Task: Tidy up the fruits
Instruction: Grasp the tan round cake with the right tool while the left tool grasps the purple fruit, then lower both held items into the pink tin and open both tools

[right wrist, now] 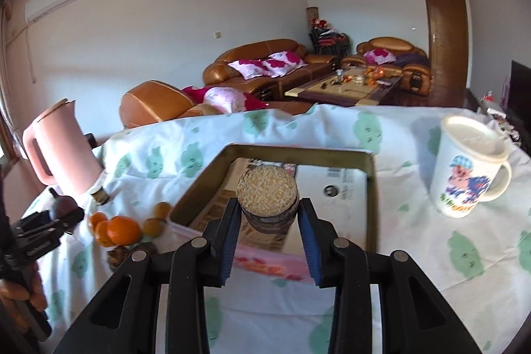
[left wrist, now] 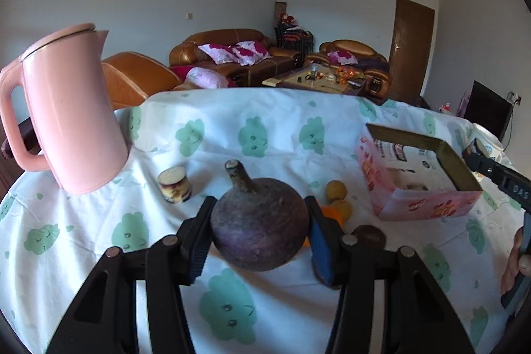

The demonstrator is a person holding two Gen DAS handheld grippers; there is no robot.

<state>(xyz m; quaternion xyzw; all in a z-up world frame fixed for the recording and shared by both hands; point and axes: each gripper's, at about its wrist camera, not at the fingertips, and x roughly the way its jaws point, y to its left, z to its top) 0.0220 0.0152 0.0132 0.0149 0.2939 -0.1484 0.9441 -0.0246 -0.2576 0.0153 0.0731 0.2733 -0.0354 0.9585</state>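
Observation:
My left gripper (left wrist: 259,228) is shut on a dark purple mangosteen (left wrist: 260,224) with a stalk, held just above the cloth. Two yellow-brown fruits (left wrist: 337,191) and an orange (left wrist: 332,214) lie behind it. My right gripper (right wrist: 268,218) is shut on a short round thing with a pale grainy top (right wrist: 268,189), held over the near edge of the open pink tin box (right wrist: 370,188). The box also shows in the left wrist view (left wrist: 428,204). Oranges (right wrist: 122,229) and small brown fruits (right wrist: 152,226) lie left of the box. The left gripper (right wrist: 49,221) shows at the far left.
A pink kettle (left wrist: 71,111) stands at the back left, a small jar (left wrist: 175,184) beside it. A white cartoon mug (right wrist: 471,166) with a lid stands right of the box. A dark round thing (left wrist: 369,234) lies near the oranges. The table has a cloud-print cloth (left wrist: 99,238).

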